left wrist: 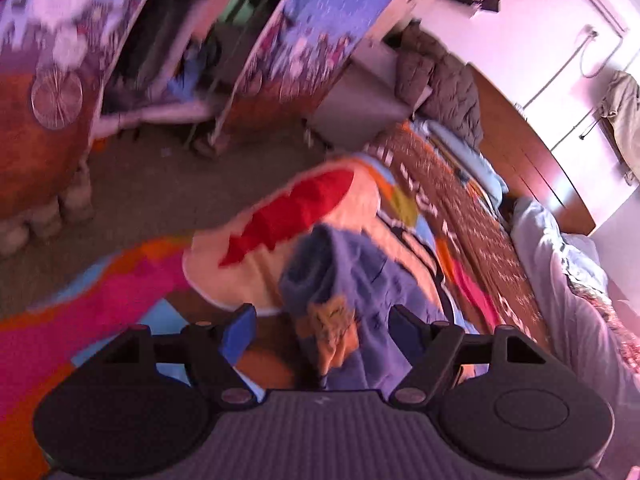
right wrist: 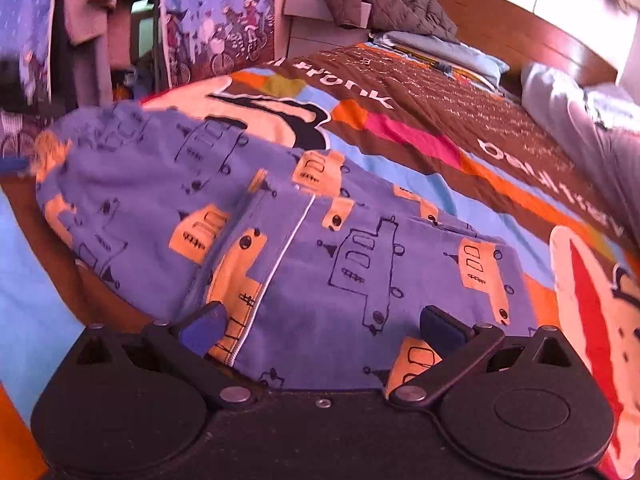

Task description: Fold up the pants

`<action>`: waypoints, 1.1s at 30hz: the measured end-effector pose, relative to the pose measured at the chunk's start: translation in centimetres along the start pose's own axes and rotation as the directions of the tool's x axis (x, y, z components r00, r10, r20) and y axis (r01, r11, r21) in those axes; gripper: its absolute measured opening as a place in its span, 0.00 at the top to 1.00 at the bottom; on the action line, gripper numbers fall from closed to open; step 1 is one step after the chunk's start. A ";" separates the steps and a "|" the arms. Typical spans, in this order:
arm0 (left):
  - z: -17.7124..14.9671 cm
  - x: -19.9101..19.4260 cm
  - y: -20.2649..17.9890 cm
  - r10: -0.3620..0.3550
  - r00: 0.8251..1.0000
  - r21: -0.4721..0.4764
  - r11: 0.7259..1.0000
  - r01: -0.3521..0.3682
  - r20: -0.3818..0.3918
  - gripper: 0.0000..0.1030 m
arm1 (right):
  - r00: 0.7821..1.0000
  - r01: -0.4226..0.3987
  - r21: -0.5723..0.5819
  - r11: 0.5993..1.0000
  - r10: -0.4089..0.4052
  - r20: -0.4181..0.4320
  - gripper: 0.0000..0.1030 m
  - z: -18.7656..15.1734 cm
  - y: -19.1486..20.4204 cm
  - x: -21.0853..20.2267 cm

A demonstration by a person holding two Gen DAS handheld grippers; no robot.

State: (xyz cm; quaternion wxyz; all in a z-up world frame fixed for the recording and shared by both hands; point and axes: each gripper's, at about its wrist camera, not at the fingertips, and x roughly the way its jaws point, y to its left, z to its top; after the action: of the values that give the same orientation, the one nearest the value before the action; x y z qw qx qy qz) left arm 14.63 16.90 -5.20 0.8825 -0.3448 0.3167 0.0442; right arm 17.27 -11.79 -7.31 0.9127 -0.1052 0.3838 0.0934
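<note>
1. Black two-finger right gripper [right wrist: 320, 332] is hovering low with its blue-padded fingers [right wrist: 204, 326] spread wide, holding nothing; the fabric is lying just beneath and between them.
2. Blue cotton pants printed with orange and outlined trucks [right wrist: 280, 216] are lying spread on the bed, a white-piped seam [right wrist: 280, 256] running down from the middle toward this gripper.
3. Left gripper [left wrist: 322, 328] is likewise standing wide open and empty, a bunched, raised end of the same pants [left wrist: 340, 280] sitting between its fingers; whether cloth is touching a pad, I cannot tell through the blur.
4. Handling, as I judge it: light, limp, non-slippery cloth that is going to sag and crease, so pinching a hem or the waistband edge looks best.
5. Colourful patchwork bedspread [right wrist: 420, 128] is offering open flat room beyond the pants; the grey rumpled duvet [right wrist: 592, 120] and brown wooden headboard [right wrist: 500, 28] are bounding the far side, and the bed edge is dropping to the floor [left wrist: 160, 184] on the left.
</note>
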 end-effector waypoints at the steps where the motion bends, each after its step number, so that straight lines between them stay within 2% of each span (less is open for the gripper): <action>1: 0.1 0.4 0.3 -0.011 1.000 -0.009 1.000 0.011 -0.009 0.26 | 1.000 -0.011 0.016 1.000 0.011 -0.009 0.01 0.0 -0.2 0.3; 3: 0.4 0.7 0.8 -0.033 0.999 -0.026 0.999 0.032 -0.022 0.26 | 0.999 -0.028 0.042 0.999 0.029 -0.019 0.01 0.1 -0.5 0.5; 7: 0.7 1.3 1.3 -0.031 0.999 -0.076 0.997 0.029 -0.024 0.30 | 0.999 -0.030 0.046 0.999 0.031 -0.025 0.01 0.2 -0.6 0.6; 12: 0.9 1.8 1.3 0.019 1.000 -0.110 0.994 -0.020 -0.014 0.48 | 1.000 -0.021 0.036 0.999 0.022 -0.019 0.01 -0.1 -0.5 0.6; 21: 0.5 1.4 0.6 0.073 0.997 -0.097 0.993 -0.071 0.019 0.79 | 1.000 -0.018 0.031 0.999 0.018 -0.018 0.01 -0.1 -0.4 0.6; 27: -0.4 0.8 -2.2 0.134 0.984 0.050 0.989 -0.140 0.116 0.82 | 1.000 0.024 -0.003 1.000 -0.024 -0.001 0.01 -0.2 0.4 0.2; 33: -0.3 0.4 -3.0 0.130 0.982 0.048 0.989 -0.137 0.135 0.82 | 0.997 0.070 -0.039 0.997 -0.068 0.046 0.01 -0.4 1.2 -0.5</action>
State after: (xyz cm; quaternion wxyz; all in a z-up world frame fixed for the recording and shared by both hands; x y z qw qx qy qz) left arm 15.63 14.39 -3.86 0.9061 -0.2937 0.2813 0.1168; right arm 16.30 -10.85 -7.36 0.9214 -0.1346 0.3573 0.0721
